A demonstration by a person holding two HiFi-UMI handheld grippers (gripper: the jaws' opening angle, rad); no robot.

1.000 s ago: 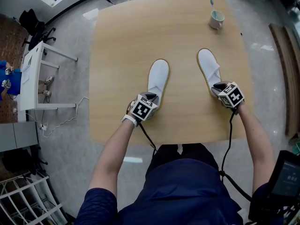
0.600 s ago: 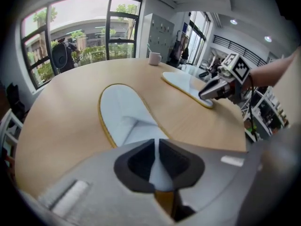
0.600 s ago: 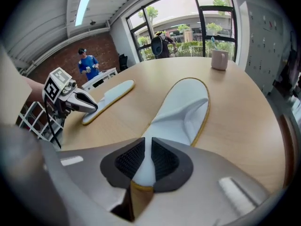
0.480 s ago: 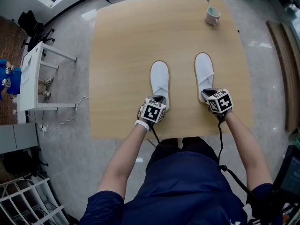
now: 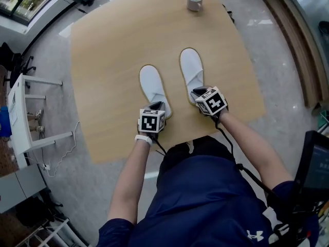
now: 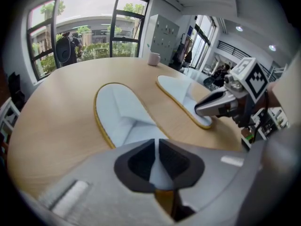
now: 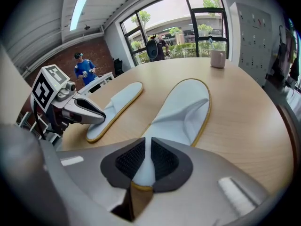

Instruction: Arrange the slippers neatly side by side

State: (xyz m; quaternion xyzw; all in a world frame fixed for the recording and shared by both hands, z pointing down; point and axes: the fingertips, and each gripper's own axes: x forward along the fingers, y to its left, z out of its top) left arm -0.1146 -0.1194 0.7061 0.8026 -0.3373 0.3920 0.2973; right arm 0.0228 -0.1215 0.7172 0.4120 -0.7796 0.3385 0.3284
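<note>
left slipper heel's pinched in left gripper, right slipper in right gripper, so heels should be slid level, toes kept parallel ahead.

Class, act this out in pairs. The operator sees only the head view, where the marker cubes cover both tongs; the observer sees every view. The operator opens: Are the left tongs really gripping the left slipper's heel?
Observer: Yes. In the left gripper view, the left tongs are pinched on the white heel edge of the left slipper.
Operator: And the right side?
Observer: The right gripper view shows the right tongs closed on the heel of the right slipper, with white fabric caught between them.
</note>
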